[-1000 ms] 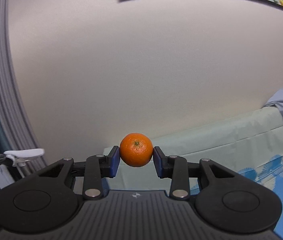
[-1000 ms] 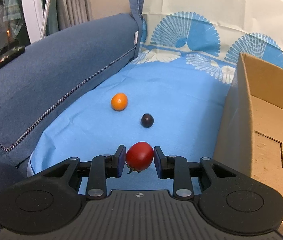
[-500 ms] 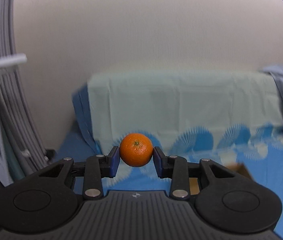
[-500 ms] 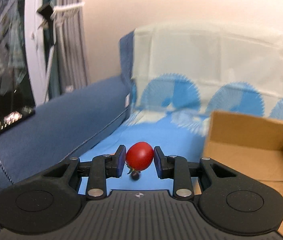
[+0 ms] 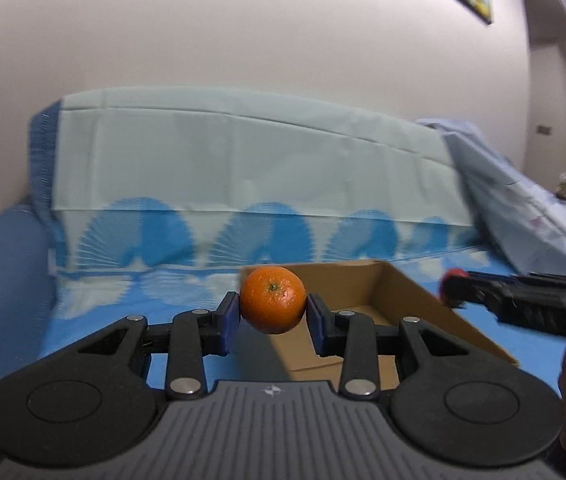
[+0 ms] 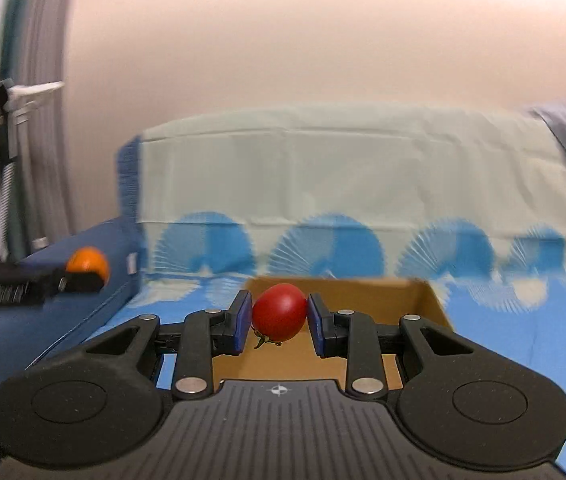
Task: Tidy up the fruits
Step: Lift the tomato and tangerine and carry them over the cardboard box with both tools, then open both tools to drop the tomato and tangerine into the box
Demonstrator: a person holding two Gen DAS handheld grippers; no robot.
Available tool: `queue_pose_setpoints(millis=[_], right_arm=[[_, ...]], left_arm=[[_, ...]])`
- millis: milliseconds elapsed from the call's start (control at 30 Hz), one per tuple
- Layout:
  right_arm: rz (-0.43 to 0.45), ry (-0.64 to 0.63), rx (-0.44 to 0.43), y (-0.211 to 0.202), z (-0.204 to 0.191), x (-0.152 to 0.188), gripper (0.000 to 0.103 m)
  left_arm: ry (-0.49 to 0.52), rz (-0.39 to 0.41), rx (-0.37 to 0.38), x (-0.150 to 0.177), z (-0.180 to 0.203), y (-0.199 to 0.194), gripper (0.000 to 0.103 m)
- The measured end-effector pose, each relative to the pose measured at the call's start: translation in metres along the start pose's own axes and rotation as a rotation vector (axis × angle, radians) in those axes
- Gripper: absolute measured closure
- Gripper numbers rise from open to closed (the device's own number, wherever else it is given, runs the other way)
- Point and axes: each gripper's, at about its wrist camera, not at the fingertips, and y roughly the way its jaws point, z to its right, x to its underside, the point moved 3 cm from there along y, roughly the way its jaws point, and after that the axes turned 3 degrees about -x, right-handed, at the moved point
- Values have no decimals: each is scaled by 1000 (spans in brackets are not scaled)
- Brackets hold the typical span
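The cardboard box (image 6: 379, 300) stands open-topped on the blue sheet (image 6: 515, 344), with free air above its mouth for an approach from the near side. Behind it rises the pale cloth-draped backrest (image 6: 343, 172), closing off the far side. In the left wrist view the right claw (image 5: 449, 286), holding a red tomato (image 6: 279, 312), reaches in from the right above the box's right wall (image 5: 435, 312), just beside the left claw (image 5: 273, 318) with its orange (image 5: 273, 299). Left of the box, the sheet lies open up to the blue armrest (image 6: 43, 312).

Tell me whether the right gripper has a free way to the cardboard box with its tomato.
Probably yes. The right gripper, shut on the tomato, faces the open-topped cardboard box with nothing between. The left gripper, holding its mandarin, stays off to one side.
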Motion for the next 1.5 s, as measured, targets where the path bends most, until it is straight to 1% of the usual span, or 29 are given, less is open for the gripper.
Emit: queue_pose_setpoints(millis=[33, 67, 100, 167, 200, 267, 333, 467, 767, 933, 1133, 1500], right_arm=[[-8, 22, 12, 1, 5, 2, 71], [-15, 41, 29, 2, 11, 4, 71], [-21, 50, 42, 4, 14, 6, 71], [-38, 51, 67, 8, 17, 11, 71], [-48, 47, 81, 10, 20, 13, 72], [-64, 44, 101, 13, 23, 16, 71], [-76, 45, 120, 13, 28, 19, 72], [-97, 51, 144, 18, 36, 23, 71], [-154, 26, 157, 30, 40, 38, 72], [-167, 25, 159, 34, 40, 40, 72], [-179, 24, 169, 36, 41, 41, 72], [-193, 18, 171, 39, 39, 42, 72]], left_arm=[[-1, -6, 16, 11, 6, 5, 63], [8, -43, 17, 21, 14, 12, 63], [16, -53, 10, 23, 19, 13, 63], [31, 11, 30, 24, 28, 10, 63], [49, 19, 40, 25, 32, 12, 63], [93, 10, 52, 32, 40, 18, 63], [115, -11, 74, 36, 46, 23, 63], [137, 3, 113, 41, 55, 28, 63], [83, -46, 172, 44, 58, 42, 63], [57, -71, 192, 47, 62, 48, 63], [69, -75, 214, 50, 72, 52, 63], [75, -81, 230, 52, 80, 58, 63]])
